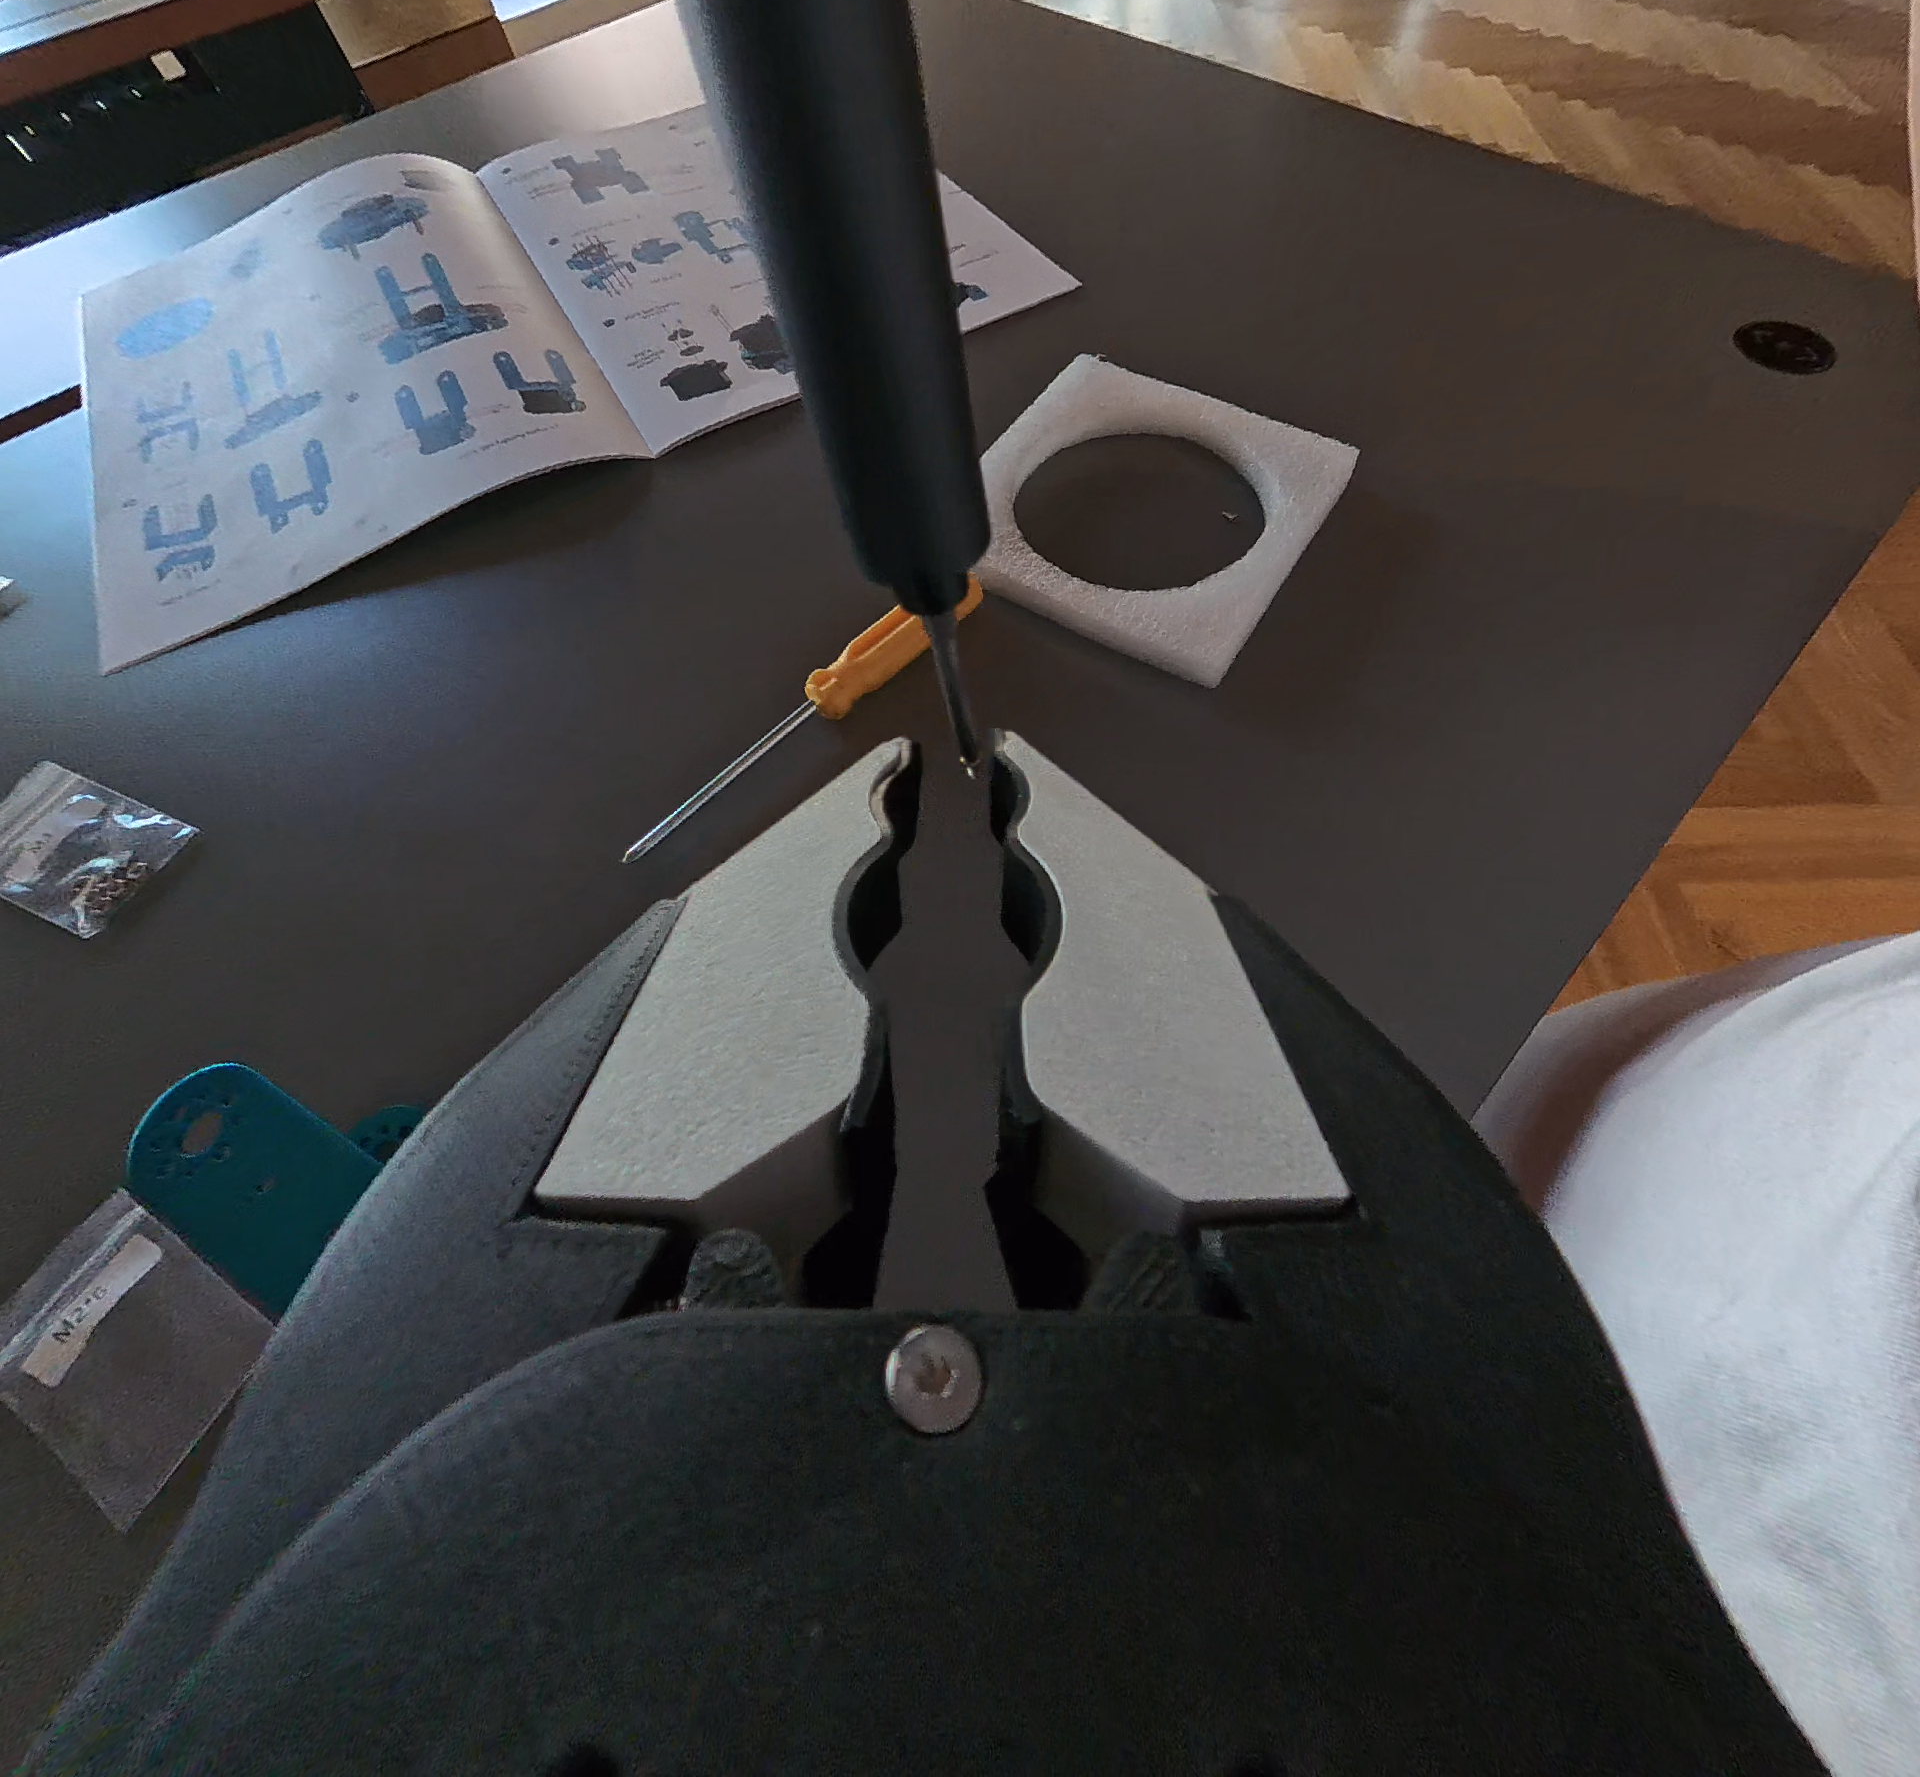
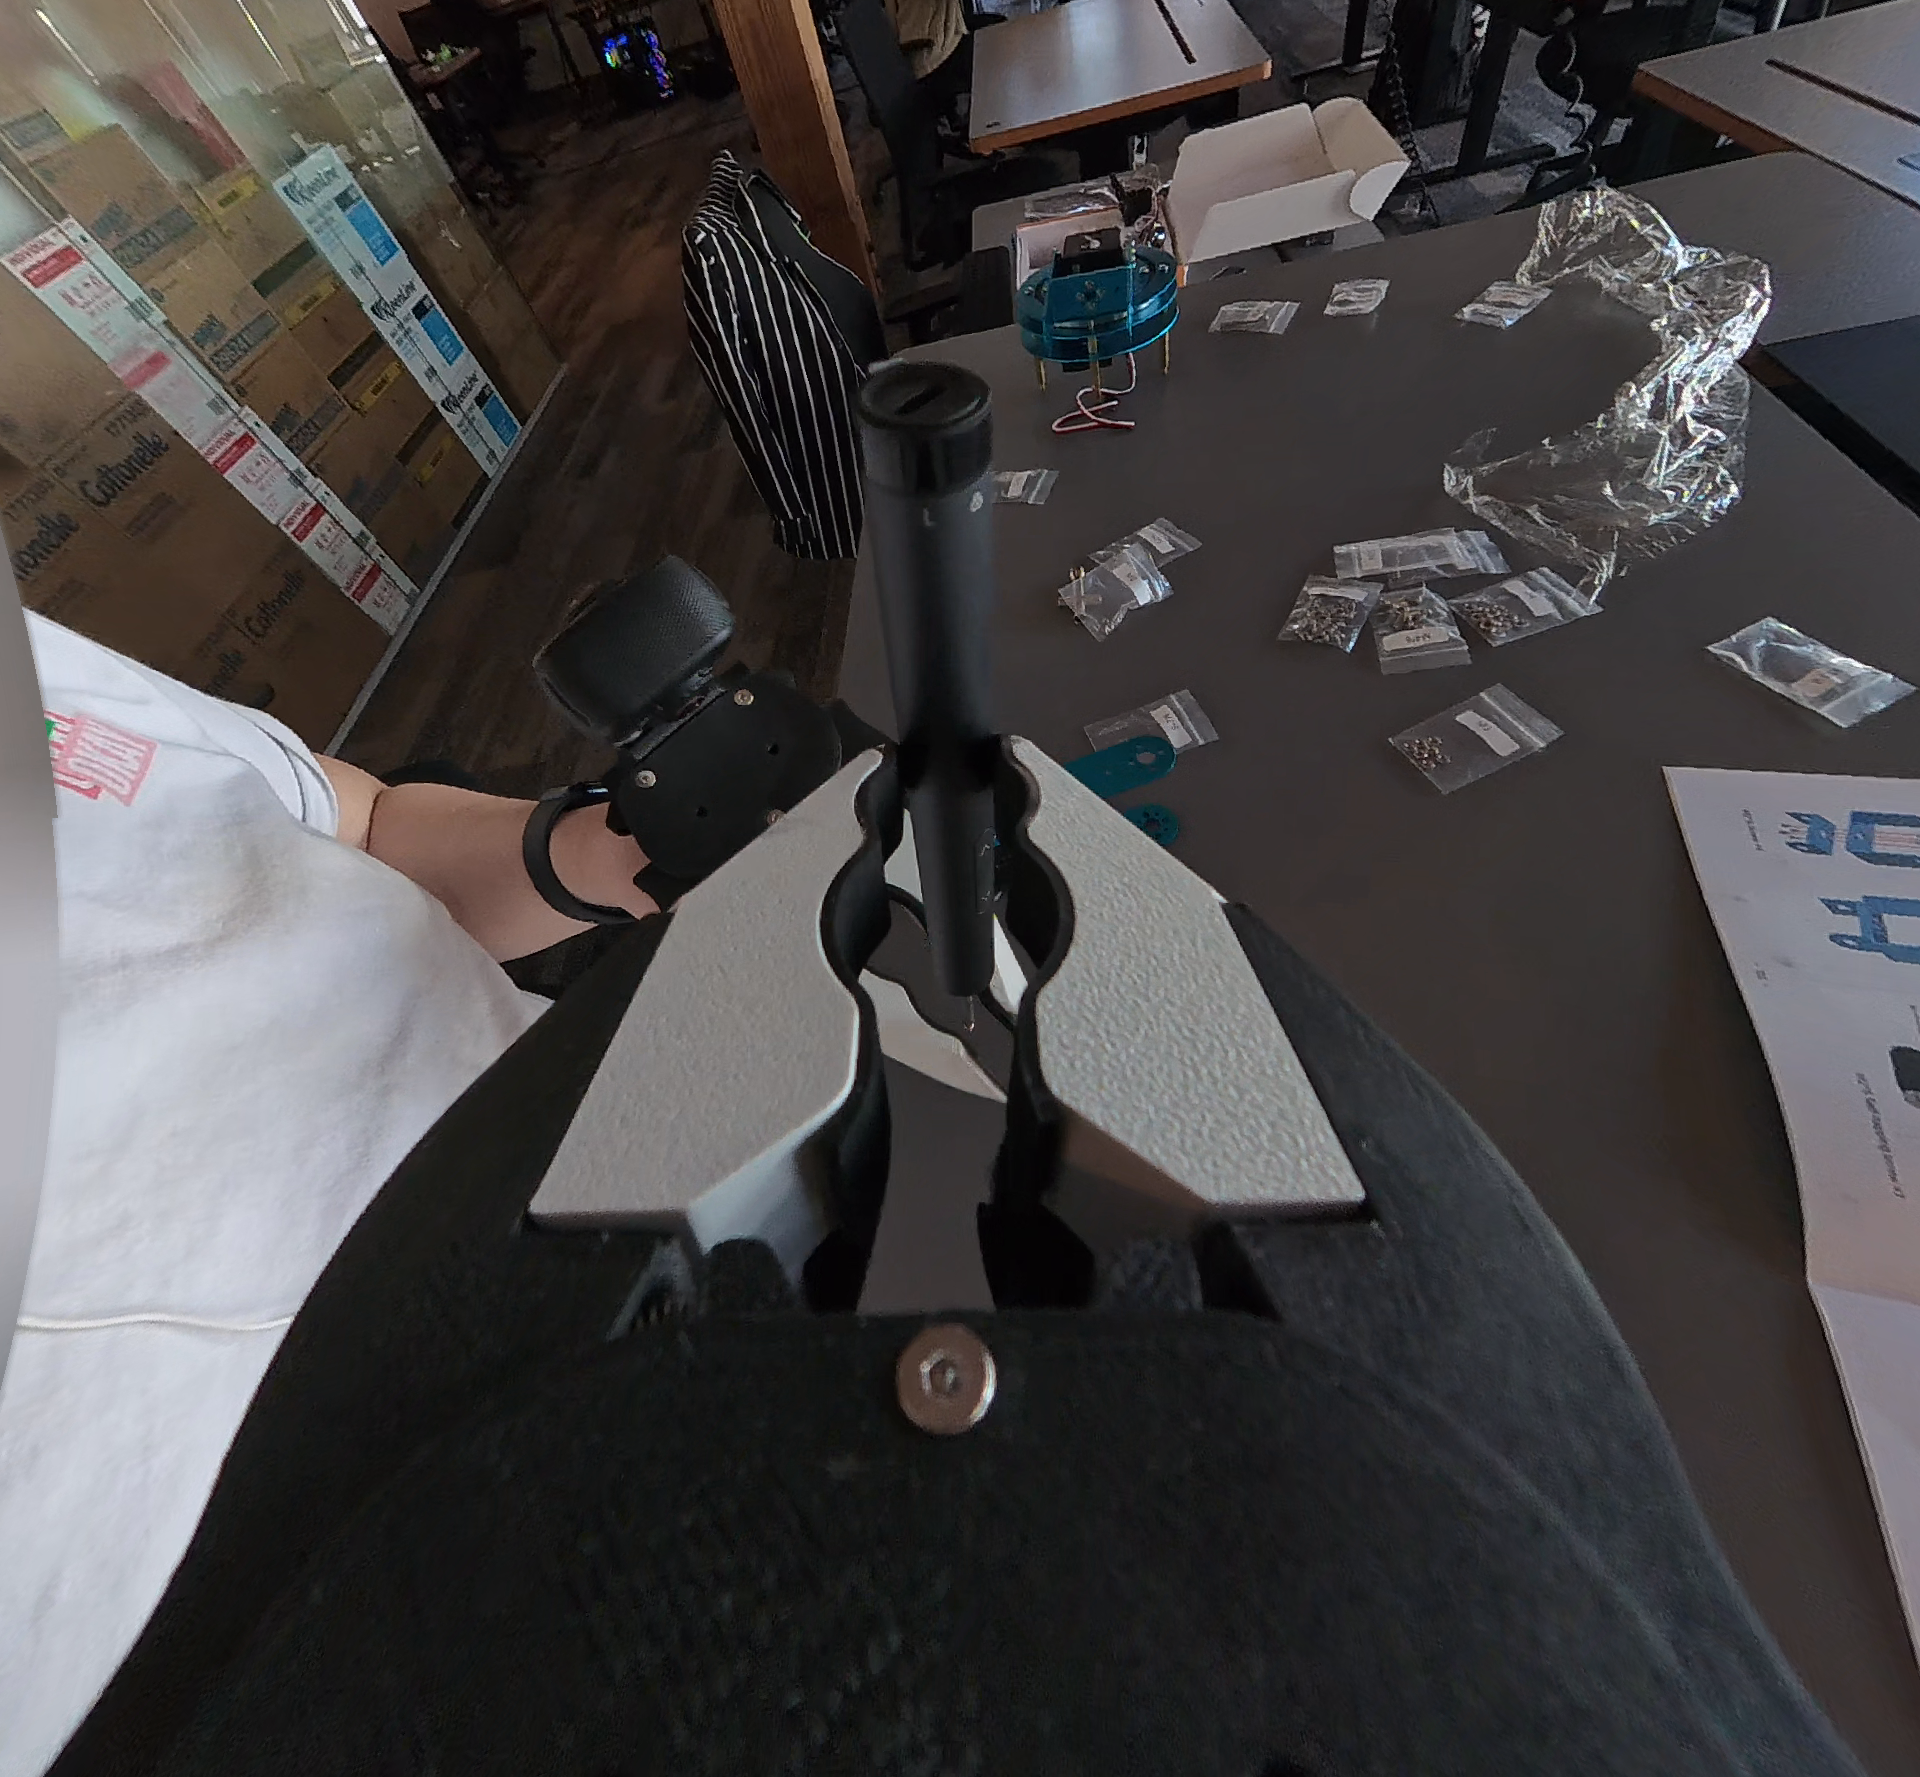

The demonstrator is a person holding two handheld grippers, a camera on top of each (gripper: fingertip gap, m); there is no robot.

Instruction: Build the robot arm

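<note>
Right gripper [image 2: 943, 771] jaws clamp slim dark-grey electric screwdriver [image 2: 928, 605], bit tip poised between left gripper [image 1: 956, 761] jaws, narrowly parted, empty, above dark surface [image 1: 1455, 584].

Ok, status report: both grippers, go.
Right gripper shut on dark electric screwdriver. Left gripper slightly open, empty, bit tip between its fingertips. Orange screwdriver just beyond.

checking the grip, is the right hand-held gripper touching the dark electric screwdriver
Touching. The right wrist view shows the right hand-held gripper with both fingertips closed against the dark electric screwdriver.
</note>
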